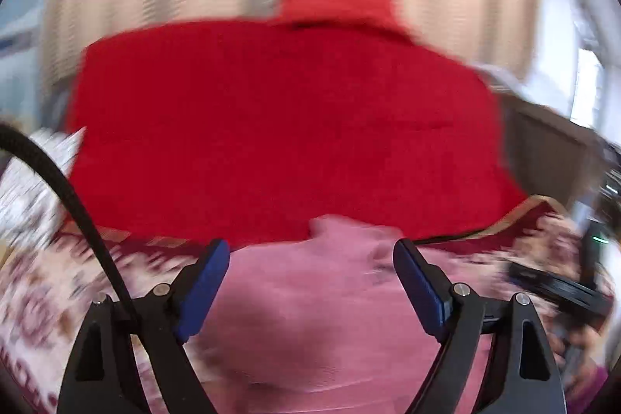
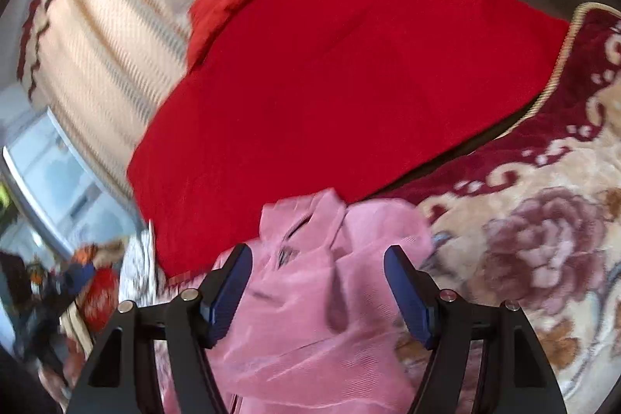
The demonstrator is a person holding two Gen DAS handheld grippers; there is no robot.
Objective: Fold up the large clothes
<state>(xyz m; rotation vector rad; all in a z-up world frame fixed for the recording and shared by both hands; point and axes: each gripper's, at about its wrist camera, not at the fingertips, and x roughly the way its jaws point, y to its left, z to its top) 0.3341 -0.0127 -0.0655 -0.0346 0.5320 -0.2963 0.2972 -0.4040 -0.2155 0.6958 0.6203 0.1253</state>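
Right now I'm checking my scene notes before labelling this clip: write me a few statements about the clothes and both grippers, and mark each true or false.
1. The left gripper is clamped on the pink garment. False: its jaws stand open, and the fabric lies loose between them.
2. A red cloth lies beyond the pink garment. True.
3. The right gripper is open. True.
4. The floral blanket is plain blue. False: it is cream with maroon flowers.
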